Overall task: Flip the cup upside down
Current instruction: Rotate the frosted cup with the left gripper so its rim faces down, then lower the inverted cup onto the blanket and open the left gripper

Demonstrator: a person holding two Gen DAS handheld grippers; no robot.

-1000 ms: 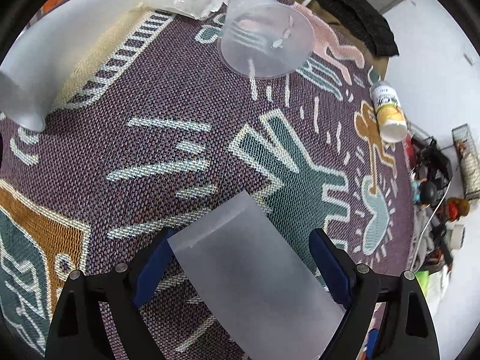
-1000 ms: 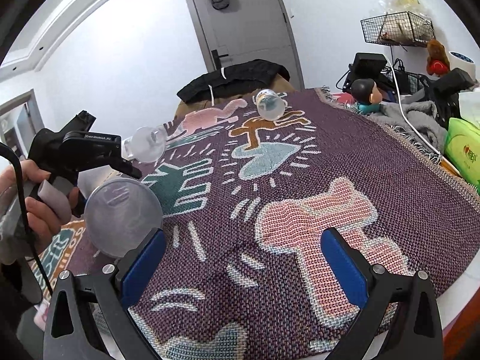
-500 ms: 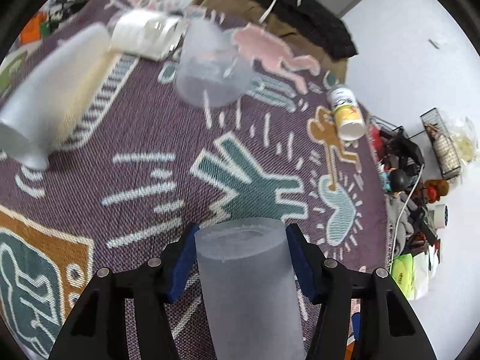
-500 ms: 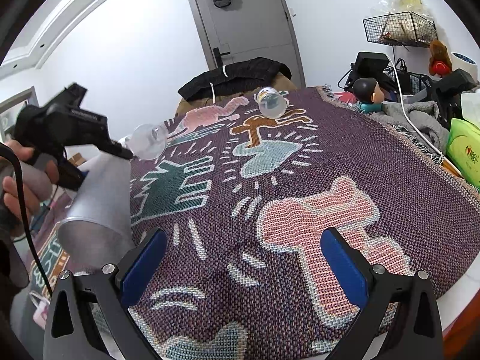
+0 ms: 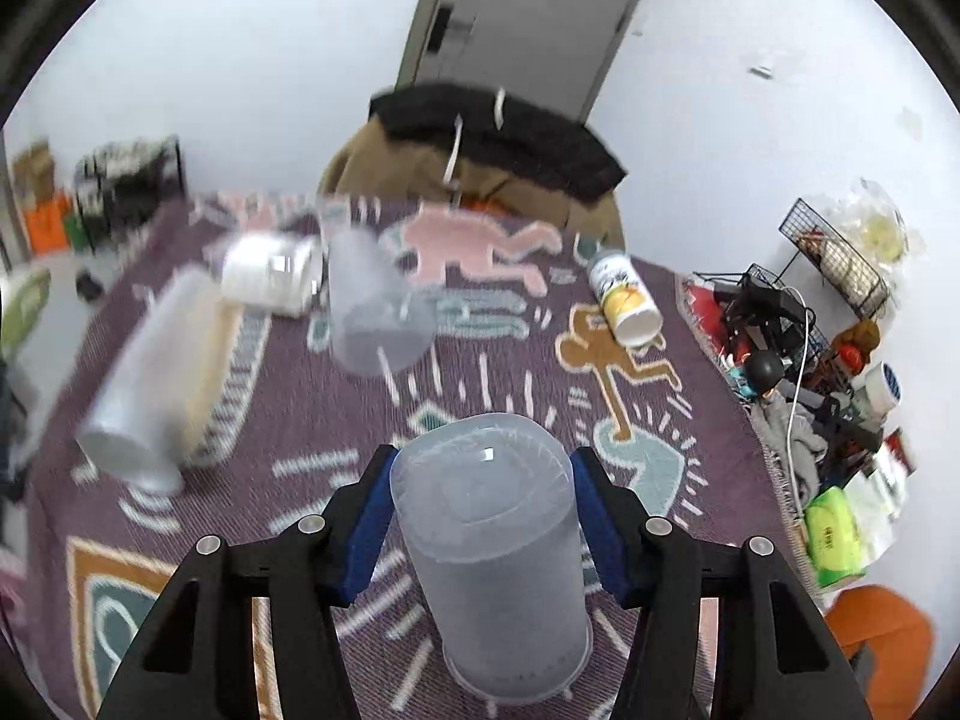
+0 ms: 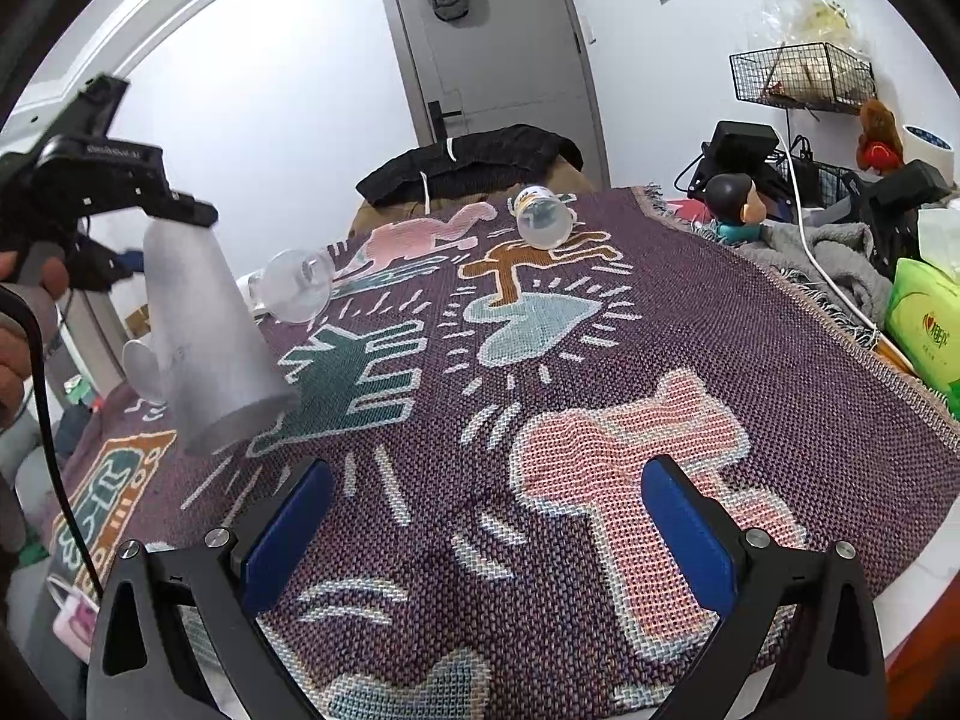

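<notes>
My left gripper [image 5: 483,516] is shut on a frosted translucent plastic cup [image 5: 492,564]; its closed base is at the fingertips and its wider rim faces down and back toward the camera. In the right wrist view the same cup [image 6: 204,336] hangs mouth-down and tilted, just above the patterned purple tablecloth [image 6: 780,372], held near its base by the left gripper [image 6: 174,210]. My right gripper [image 6: 486,516] is open and empty over the cloth's near edge.
On the cloth lie a clear cup on its side [image 5: 375,312], a tall frosted cup [image 5: 150,378], a white container [image 5: 270,270] and a small yellow-labelled bottle [image 5: 624,300]. Clutter, a wire basket [image 6: 798,75] and green tissue pack [image 6: 924,330] stand right of the table.
The left gripper has closed on the cup, lifted it and rotated it so the mouth now points downward. The right gripper has stayed still.
</notes>
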